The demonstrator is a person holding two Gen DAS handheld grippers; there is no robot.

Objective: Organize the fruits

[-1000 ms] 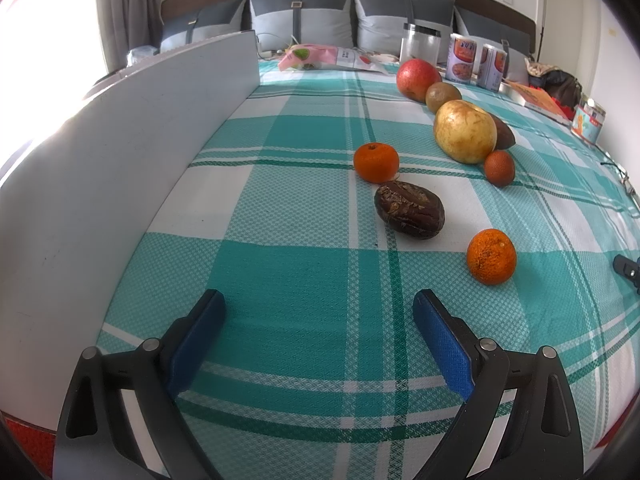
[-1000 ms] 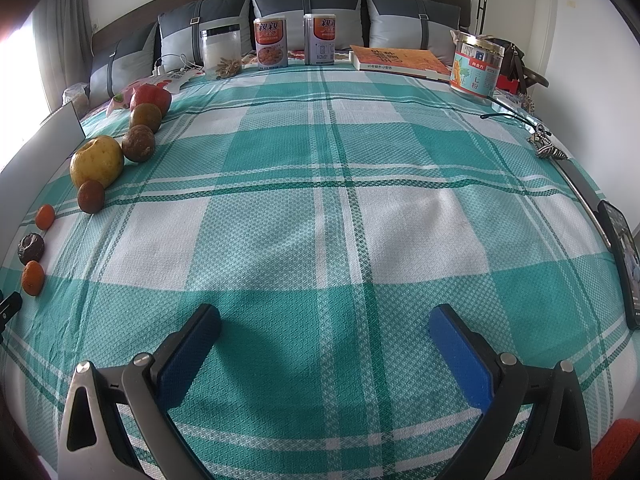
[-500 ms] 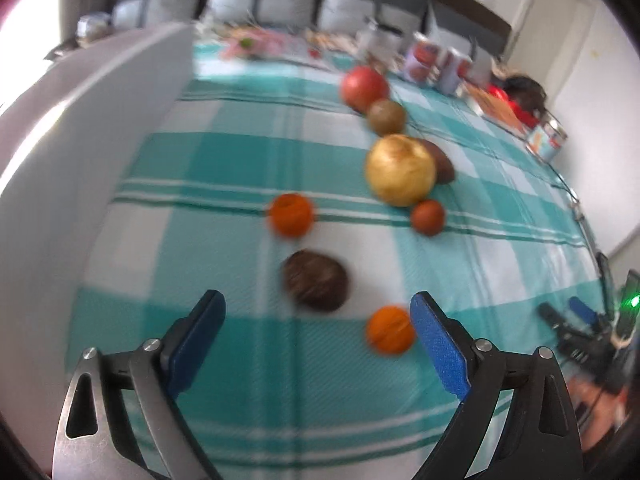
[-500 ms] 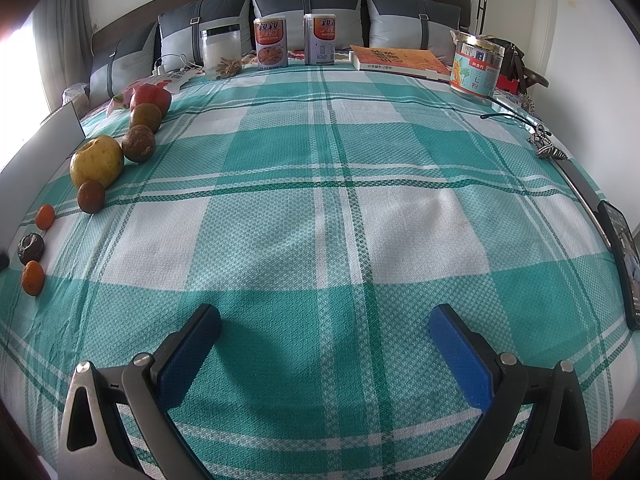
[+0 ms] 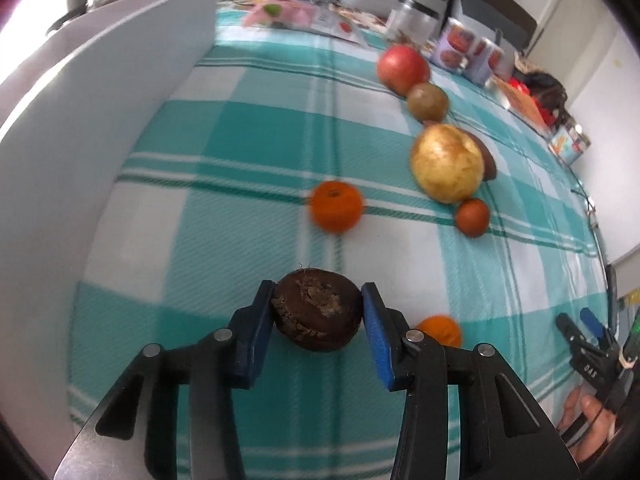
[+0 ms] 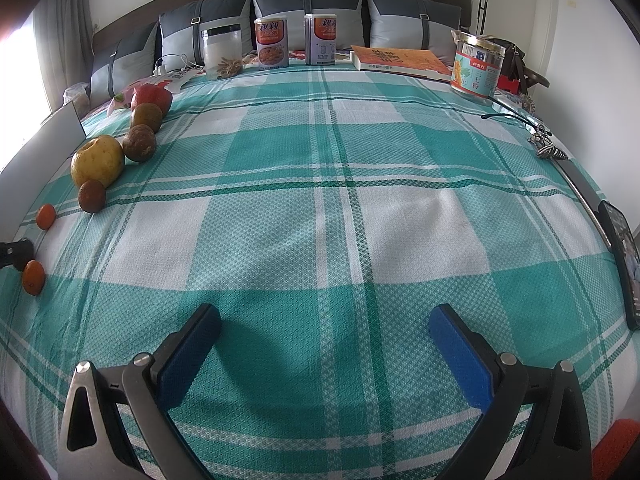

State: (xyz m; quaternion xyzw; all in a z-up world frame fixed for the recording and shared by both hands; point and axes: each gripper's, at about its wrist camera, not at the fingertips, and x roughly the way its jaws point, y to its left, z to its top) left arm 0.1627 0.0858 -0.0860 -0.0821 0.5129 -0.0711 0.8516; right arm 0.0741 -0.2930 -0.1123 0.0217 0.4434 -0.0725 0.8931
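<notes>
Teal-and-white plaid bedspread [image 6: 400,216] covers a bed with grey pillows [image 6: 308,12] along the headboard; tins, a jar and an orange book [image 6: 400,60] stand near them. Compared with a second ago, when the left gripper [image 5: 318,312] stood wide over bare cloth with the fruits well ahead of it, it now straddles the dark brown wrinkled fruit [image 5: 318,314]. Its jaws are closing, with that fruit between the blue pads [image 5: 372,336], which touch its two sides. Whether the fruit is off the cloth cannot be told. A small orange [image 5: 438,330] lies just beside the right-hand pad, partly hidden behind it; half a second ago it lay clear of the fingers. A second orange [image 5: 336,212] sits farther ahead, and beyond it runs a curved row: a small reddish-brown fruit [image 5: 472,218], a yellow apple [image 5: 446,164], a greenish-brown fruit [image 5: 427,100] and a red apple [image 5: 402,68]. A white board [image 5: 80,140] stands upright along the bed's left edge. The left gripper points steeply down at the cloth. The right gripper [image 6: 324,340] is unchanged: jaws wide apart over bare bedspread, nothing between them, well apart from the fruit row at the left. In the left wrist view a hand [image 5: 588,420] holds that gripper at the lower right.
</notes>
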